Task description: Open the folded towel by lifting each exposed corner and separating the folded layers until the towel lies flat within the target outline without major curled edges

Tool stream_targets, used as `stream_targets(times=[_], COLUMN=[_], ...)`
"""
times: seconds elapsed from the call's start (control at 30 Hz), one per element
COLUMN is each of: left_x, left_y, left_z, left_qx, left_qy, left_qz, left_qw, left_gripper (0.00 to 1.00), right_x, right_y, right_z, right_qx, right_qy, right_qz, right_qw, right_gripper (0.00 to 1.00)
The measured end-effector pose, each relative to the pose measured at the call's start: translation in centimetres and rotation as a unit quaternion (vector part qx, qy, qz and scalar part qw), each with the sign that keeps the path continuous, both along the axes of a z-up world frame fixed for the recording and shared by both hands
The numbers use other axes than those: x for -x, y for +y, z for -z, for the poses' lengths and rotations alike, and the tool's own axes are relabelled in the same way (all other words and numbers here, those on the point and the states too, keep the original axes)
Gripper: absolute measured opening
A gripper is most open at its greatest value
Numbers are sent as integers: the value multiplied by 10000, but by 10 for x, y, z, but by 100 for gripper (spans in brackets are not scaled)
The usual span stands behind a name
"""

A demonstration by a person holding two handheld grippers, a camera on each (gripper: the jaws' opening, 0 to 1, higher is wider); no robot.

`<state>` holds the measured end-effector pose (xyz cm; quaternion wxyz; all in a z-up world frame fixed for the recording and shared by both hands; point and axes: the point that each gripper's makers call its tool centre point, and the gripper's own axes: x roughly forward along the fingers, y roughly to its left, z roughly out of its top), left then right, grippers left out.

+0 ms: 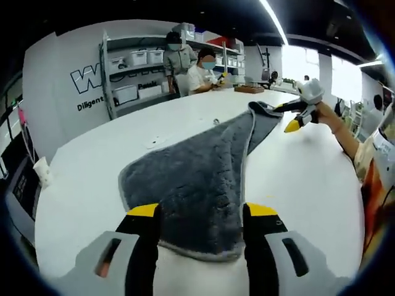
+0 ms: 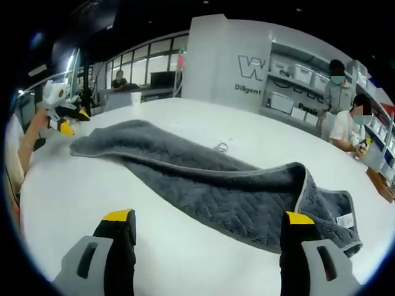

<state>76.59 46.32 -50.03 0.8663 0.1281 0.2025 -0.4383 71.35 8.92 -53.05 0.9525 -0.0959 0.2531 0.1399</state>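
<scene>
A grey quilted towel (image 1: 197,179) lies stretched across the white table (image 1: 92,185), partly opened. One layer is folded back over another along its length, and one end curls over. No target outline is visible, so flattening appears unfinished. The left gripper (image 1: 200,216) hovers at the near towel edge, fingers spread and empty. The right gripper (image 2: 207,222) has spread fingers too, near the towel's curled end. Storage bins (image 1: 126,92) sit on background shelves; their contents cannot be made out.
</scene>
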Motion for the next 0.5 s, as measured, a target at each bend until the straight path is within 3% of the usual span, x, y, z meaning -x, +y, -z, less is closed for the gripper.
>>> stream_targets(times=[0.27, 0.37, 0.5], left_x=[5, 4, 2], left_y=[-11, -14, -8], left_z=[-18, -26, -28], left_qx=[730, 1144, 1325], left_qy=[-41, -5, 13], left_qz=[174, 147, 112], left_qw=[9972, 9933, 9911], left_gripper=[85, 100, 100], right_x=[0, -1, -1], right_y=[-2, -2, -2], right_z=[3, 3, 5], right_qx=[-7, 18, 21], right_qy=[34, 22, 63], right_qz=[33, 49, 37], right_qw=[10000, 10000, 10000], right_gripper=[97, 97, 97])
